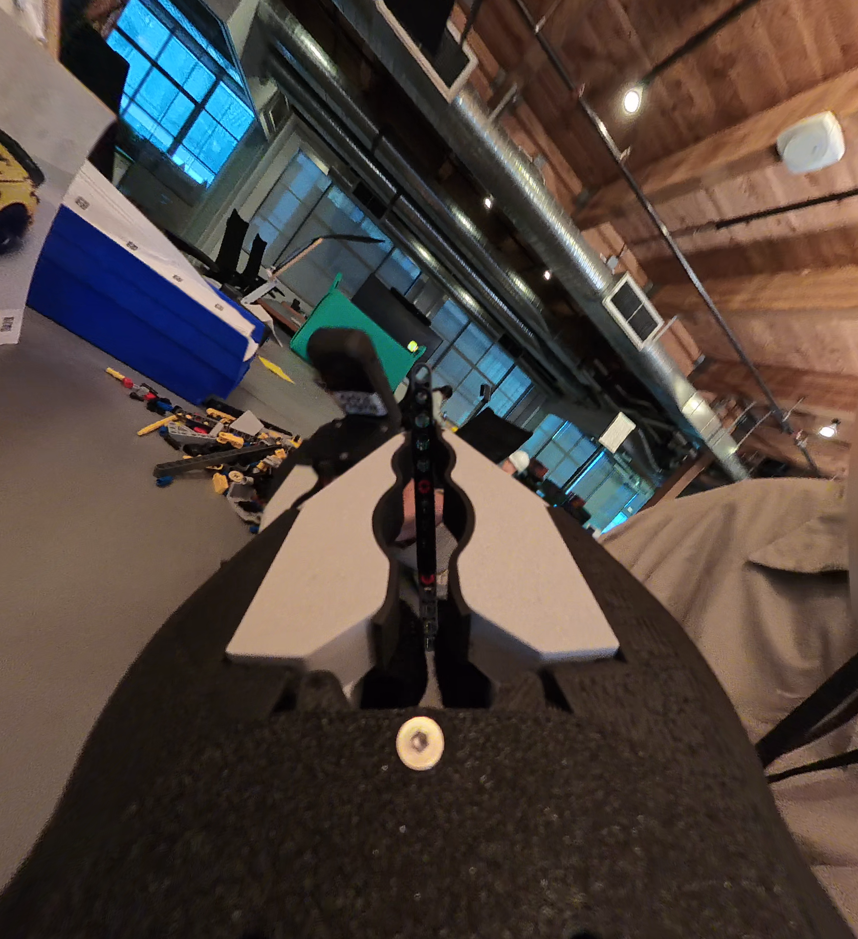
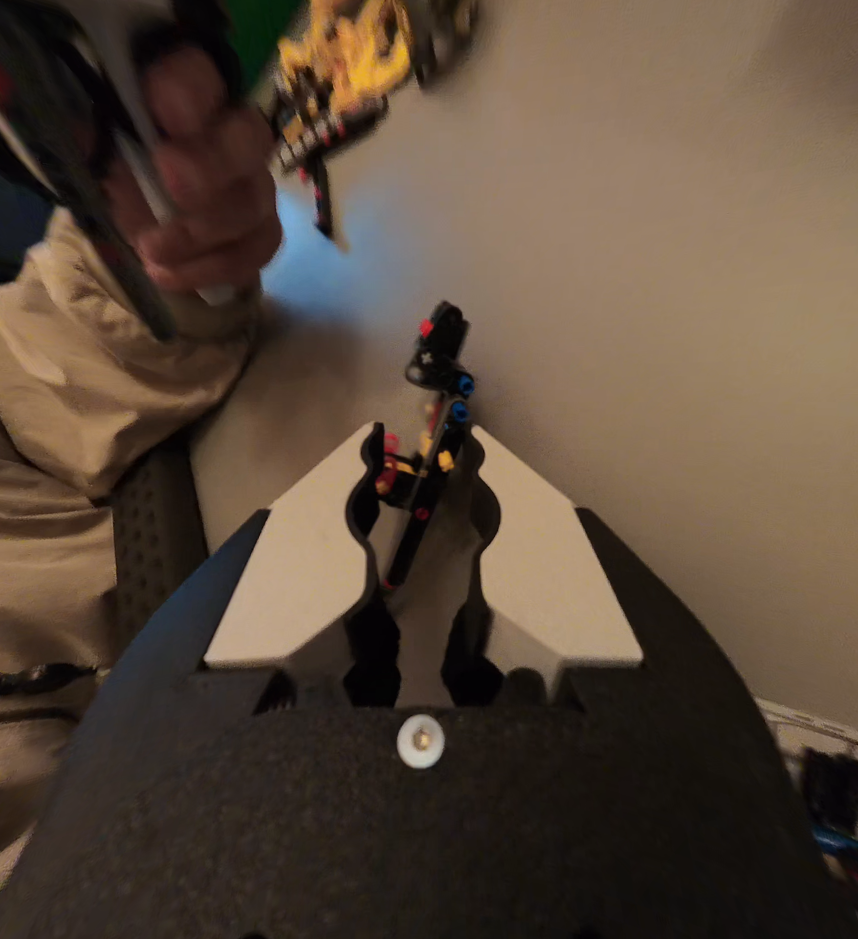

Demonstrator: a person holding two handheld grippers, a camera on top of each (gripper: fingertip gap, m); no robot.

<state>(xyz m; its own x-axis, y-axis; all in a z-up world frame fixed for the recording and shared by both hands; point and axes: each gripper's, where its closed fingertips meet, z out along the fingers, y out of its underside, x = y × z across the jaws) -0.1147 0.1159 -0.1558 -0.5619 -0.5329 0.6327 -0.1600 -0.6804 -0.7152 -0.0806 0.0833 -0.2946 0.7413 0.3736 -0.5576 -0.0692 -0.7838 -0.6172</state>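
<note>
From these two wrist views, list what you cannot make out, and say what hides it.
- Left wrist view: the lower end of the black pin beam held in the left gripper runs down between the fingers into shadow.
- Left wrist view: single pieces in the loose brick pile are too small.
- Right wrist view: the hand and yellow brick heap are motion-blurred.
- Right wrist view: whether the right gripper pinches the black brick assembly, only one pad seems to touch.
</note>
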